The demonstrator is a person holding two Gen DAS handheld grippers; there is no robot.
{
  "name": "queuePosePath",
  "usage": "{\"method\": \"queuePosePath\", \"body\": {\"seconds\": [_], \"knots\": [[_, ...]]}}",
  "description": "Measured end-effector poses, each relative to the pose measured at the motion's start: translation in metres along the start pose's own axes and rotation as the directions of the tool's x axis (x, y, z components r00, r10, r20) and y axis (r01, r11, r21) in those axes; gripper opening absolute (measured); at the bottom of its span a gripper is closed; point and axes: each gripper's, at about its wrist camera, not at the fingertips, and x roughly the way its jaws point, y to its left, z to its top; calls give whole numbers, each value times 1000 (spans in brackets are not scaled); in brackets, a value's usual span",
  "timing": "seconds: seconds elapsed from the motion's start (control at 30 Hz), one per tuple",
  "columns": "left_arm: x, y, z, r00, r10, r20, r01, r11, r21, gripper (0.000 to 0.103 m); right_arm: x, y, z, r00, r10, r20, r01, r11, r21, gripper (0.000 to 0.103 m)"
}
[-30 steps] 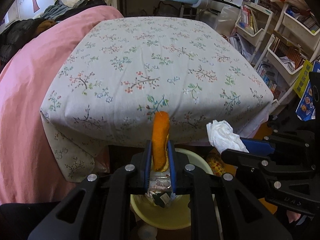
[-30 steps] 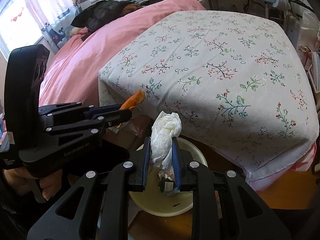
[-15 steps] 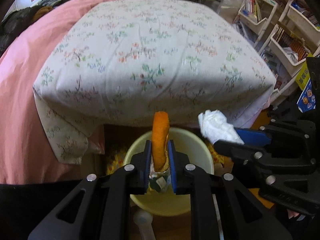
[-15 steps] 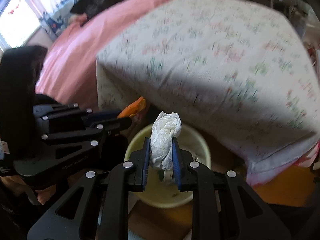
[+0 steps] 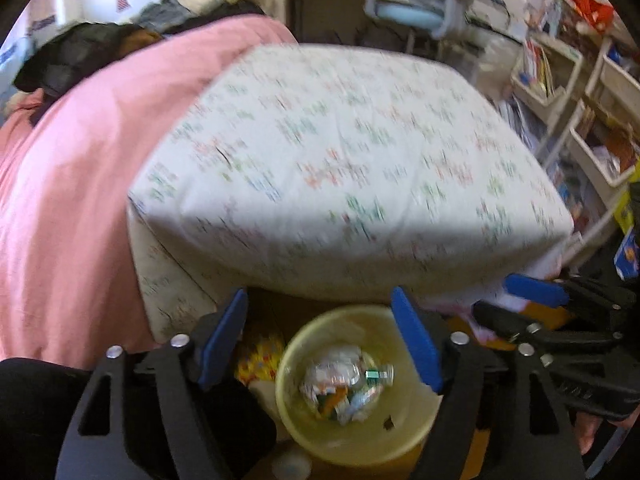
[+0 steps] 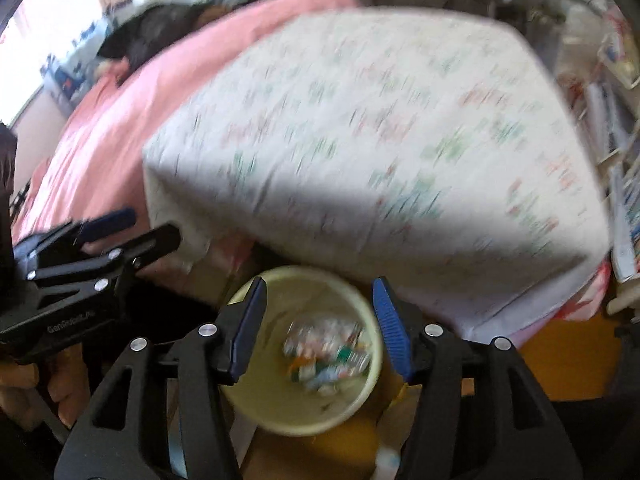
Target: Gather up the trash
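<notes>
A pale yellow bin (image 5: 404,436) stands on the floor below the table edge, with crumpled trash (image 5: 344,384) in its bottom. My left gripper (image 5: 320,308) is open and empty above the bin. In the right wrist view the same bin (image 6: 256,404) holds the trash (image 6: 324,352), and my right gripper (image 6: 318,292) is open and empty above it. Each gripper shows in the other's view: the right one at the right (image 5: 516,300), the left one at the left (image 6: 132,228). Both views are motion-blurred.
A table under a floral cloth (image 5: 352,160) overhangs the bin. A pink bedspread (image 5: 68,184) lies at the left. Shelves with books (image 5: 580,120) stand at the right, a blue chair (image 5: 408,16) at the back.
Both grippers have opened. The orange peel has left the left gripper and the white tissue the right one. Both views have tilted and blurred.
</notes>
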Motion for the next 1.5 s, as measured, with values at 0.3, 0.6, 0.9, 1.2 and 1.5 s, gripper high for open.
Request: {"method": "queuePosePath", "body": {"seconds": [0.3,0.6,0.9,1.2,1.5], "knots": [[-15,12,13,982,91,163,-78,994,-81,92,-38,11,13,944,-152,293,171,984,-42,72],[-23,13,16,960,147,237,-131,988,-81,94,-50,13,14,901,-197,385,233,971,-47,79],[-26,14,18,951,170,257,-149,984,-98,95,-50,12,13,891,-214,400,248,968,-35,80],[-29,13,19,941,188,280,-172,982,-82,95,-51,12,12,884,-225,409,260,965,-32,82],[-32,13,18,931,189,313,-175,982,-72,95,-51,12,12,884,-227,410,262,964,-32,83]]}}
